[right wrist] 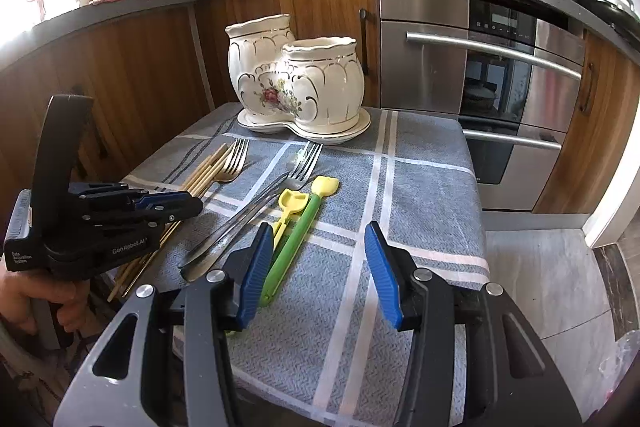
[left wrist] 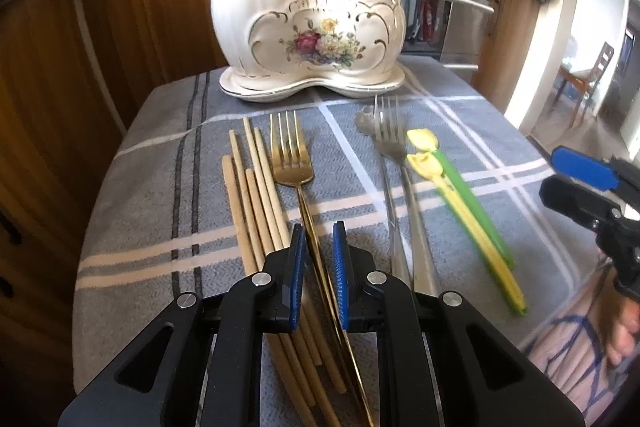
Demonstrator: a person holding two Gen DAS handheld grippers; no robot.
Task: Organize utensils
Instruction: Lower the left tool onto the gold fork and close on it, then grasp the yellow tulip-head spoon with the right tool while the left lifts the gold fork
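Blue-padded fingers of our left gripper [left wrist: 319, 243] sit narrowly parted around the slim handle of the gold metal fork [left wrist: 291, 163] — whether they pinch it we cannot tell. Beside it lie pale wooden chopsticks [left wrist: 256, 203]. Our right gripper [right wrist: 316, 267] hangs wide open and empty over the grey checked cloth [right wrist: 424, 195], by green and yellow plastic scoops [right wrist: 296, 227]. Farther back stands the white floral ceramic holder [right wrist: 296, 83].

A grey striped cloth [right wrist: 420, 187] covers the table, bearing utensils.
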